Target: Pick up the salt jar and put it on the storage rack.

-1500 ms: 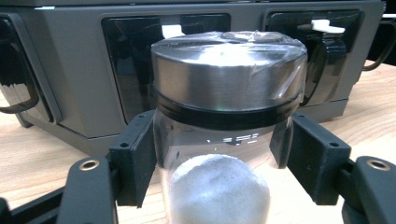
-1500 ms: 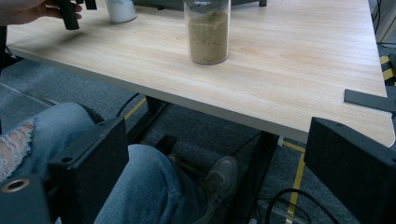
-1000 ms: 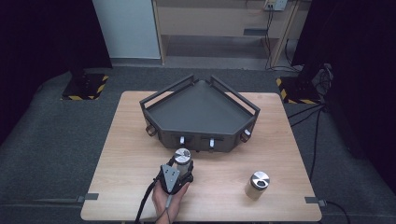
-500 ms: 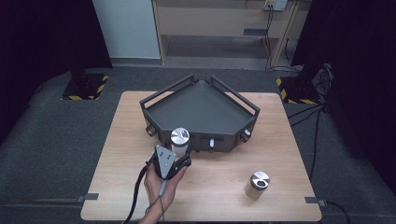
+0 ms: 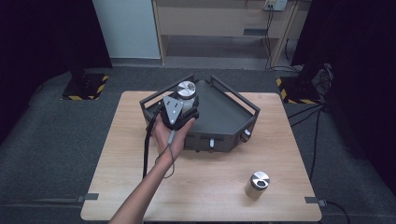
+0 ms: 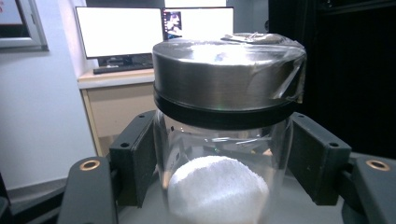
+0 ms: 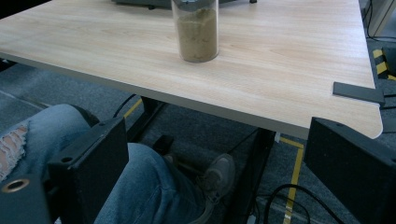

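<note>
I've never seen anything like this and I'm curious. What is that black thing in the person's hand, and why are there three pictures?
That black thing is a hand-held gripper: a tool with two jaws that pinch, like big tongs. The person has one in each hand. One picture comes from a camera above the table. The other two come from little cameras riding on the grippers. The left one is squeezing a glass jar with a shiny metal lid and white powder inside, held up over a dark tray. A second jar with brownish powder stands on the table. The right gripper waits open, low beside the table above the person's knees, holding nothing.
</note>
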A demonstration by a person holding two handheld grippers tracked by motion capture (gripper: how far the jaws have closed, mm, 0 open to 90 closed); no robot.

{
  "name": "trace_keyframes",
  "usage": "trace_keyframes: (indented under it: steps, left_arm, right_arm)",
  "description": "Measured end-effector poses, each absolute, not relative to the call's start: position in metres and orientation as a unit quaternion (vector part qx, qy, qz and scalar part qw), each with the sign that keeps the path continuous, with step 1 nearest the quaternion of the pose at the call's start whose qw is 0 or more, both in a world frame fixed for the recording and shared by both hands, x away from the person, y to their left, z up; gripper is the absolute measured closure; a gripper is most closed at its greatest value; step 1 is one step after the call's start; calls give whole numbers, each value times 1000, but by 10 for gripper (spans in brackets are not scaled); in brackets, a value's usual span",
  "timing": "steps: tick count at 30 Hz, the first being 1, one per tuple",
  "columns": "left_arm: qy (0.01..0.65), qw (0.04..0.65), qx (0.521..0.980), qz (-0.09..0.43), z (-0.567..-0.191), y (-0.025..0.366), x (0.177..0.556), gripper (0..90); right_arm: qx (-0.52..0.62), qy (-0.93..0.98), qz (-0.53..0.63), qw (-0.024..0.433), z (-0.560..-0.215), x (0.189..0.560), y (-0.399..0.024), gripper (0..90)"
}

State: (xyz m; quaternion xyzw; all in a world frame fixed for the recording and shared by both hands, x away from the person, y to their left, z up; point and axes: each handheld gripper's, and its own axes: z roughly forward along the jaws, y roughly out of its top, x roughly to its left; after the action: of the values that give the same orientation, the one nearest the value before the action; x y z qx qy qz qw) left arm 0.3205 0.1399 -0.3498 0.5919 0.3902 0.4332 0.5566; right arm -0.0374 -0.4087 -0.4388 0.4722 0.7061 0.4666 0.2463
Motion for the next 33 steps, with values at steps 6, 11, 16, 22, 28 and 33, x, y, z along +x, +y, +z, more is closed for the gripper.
trace_keyframes:
  steps: [6,11,16,22,28,33]
  left_arm:
    - [392,537,602,442,-362,133,361,305]
    - [406,525,611,433,-372,132,378,306]
    - [421,506,616,431,-386,130,396,306]
    - [430,502,617,427,-394,130,407,306]
    - [435,499,617,425,-403,128,415,306]
    - [435,498,621,422,-407,126,418,305]
  right_arm:
    - [483,702,462,244,-441,-36,-412,69]
    - [488,701,460,243,-442,-35,-413,69]
    - [492,703,457,235,-444,-30,-414,68]
    - [493,705,457,225,-446,-26,-414,68]
    - [494,705,457,223,-447,-24,-414,67]
    - [496,705,457,220,-447,-24,-415,66]
